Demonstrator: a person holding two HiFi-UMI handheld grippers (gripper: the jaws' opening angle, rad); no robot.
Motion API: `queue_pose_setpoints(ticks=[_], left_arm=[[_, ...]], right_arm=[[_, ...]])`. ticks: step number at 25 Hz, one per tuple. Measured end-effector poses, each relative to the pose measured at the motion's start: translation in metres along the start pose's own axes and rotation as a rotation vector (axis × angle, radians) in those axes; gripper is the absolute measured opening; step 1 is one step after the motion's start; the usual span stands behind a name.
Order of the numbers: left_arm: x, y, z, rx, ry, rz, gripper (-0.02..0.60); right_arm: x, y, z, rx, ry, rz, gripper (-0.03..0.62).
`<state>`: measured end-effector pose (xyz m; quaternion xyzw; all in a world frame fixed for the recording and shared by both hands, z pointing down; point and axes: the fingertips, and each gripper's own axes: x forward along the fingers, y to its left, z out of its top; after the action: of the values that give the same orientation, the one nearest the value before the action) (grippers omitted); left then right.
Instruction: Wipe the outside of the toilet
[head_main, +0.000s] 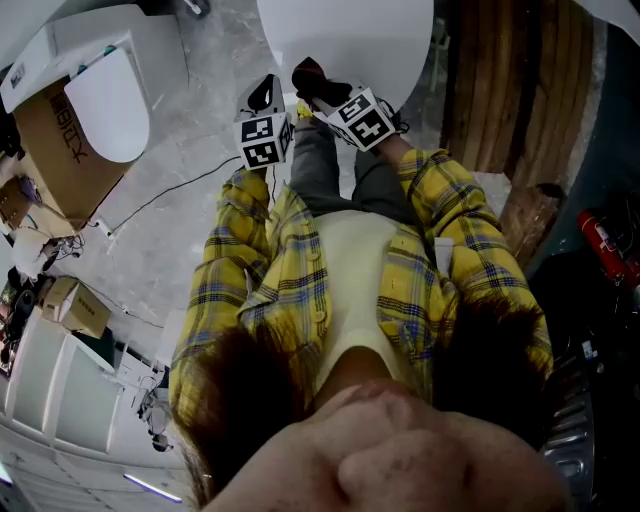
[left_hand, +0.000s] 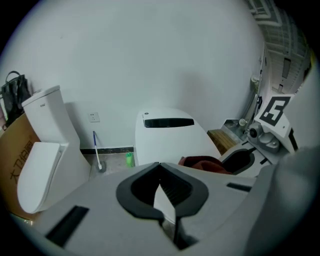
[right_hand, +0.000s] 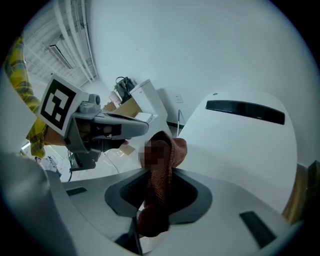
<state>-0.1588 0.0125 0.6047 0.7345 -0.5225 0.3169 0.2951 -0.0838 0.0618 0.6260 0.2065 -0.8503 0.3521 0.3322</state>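
The white toilet (head_main: 345, 40) stands just ahead of me with its lid down; it also fills the middle of the left gripper view (left_hand: 167, 137) and the right of the right gripper view (right_hand: 245, 145). My right gripper (right_hand: 159, 172) is shut on a red-brown cloth (right_hand: 167, 150), which hangs between its jaws close to the toilet's side. In the head view the cloth (head_main: 312, 75) sits at the lid's near edge, held by the right gripper (head_main: 325, 92). My left gripper (left_hand: 159, 167) is beside it (head_main: 265, 98), jaws together and holding nothing.
A second white toilet (head_main: 105, 100) rests on a cardboard box (head_main: 60, 150) at the left. A toilet brush (left_hand: 97, 152) and a green bottle (left_hand: 129, 159) stand by the wall. Wooden panelling (head_main: 510, 90) and a red extinguisher (head_main: 605, 245) are on the right.
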Motion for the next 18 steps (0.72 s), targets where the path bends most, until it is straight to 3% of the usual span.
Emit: queue_pose_setpoints(ticks=[10,18], left_arm=[[-0.005,0.010,-0.007,0.005,0.010,0.000,0.008],[0.001,-0.005,-0.008,0.034,0.022,-0.045,0.008]], right_arm=[[0.044,-0.006,-0.037,0.111,0.102,-0.036,0.121],[0.041,-0.022,-0.066,0.107,0.172,-0.077,0.121]])
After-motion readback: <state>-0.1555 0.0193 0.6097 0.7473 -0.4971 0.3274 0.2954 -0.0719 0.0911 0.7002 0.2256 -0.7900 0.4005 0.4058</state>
